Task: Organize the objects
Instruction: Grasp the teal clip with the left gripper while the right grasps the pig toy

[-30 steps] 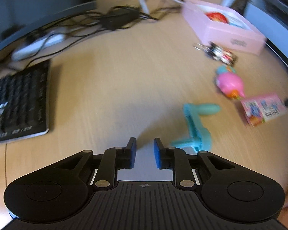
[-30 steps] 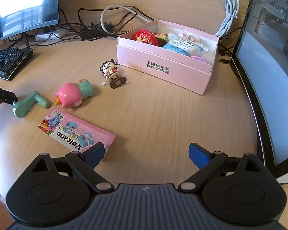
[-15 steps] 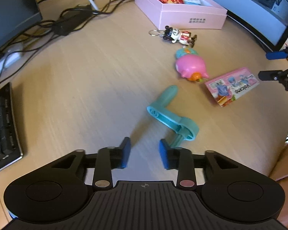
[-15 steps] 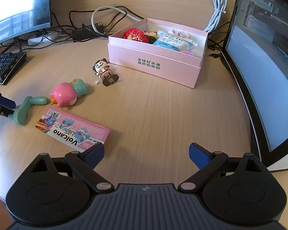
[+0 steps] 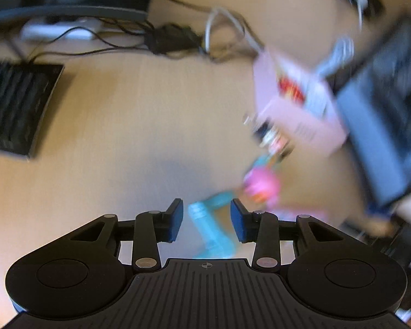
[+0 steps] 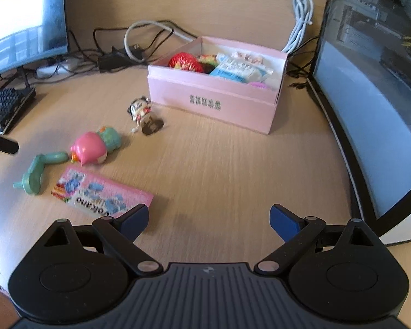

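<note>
Between the blue pads of the left gripper [image 5: 207,223], whose jaws stand partly apart, lies the teal plastic crank-shaped toy [image 5: 212,229] on the light wooden desk [image 5: 139,126]; the pads flank it with a gap on each side, and the blurred left wrist view does not show any touch. Just beyond the left gripper's right pad sits the pink and teal rounded plastic toy [image 5: 261,185], and further ahead and to the right are the small black-haired figurine keychain [image 5: 272,137] and the open pink cardboard box [image 5: 301,115], all smeared by motion. A black keyboard [image 5: 16,107] lies far to the left. The right gripper [image 6: 208,220] hovers with its jaws spread wide and nothing between them. Just ahead of its left pad lies the flat pink snack packet printed "Volcano" [image 6: 101,192]; beyond that, to the left, the crank toy [image 6: 38,170] touches the pink toy [image 6: 91,149]. The keychain [image 6: 141,109] lies near the box [image 6: 219,101], straight ahead, which holds wrapped sweets and packets.
</note>
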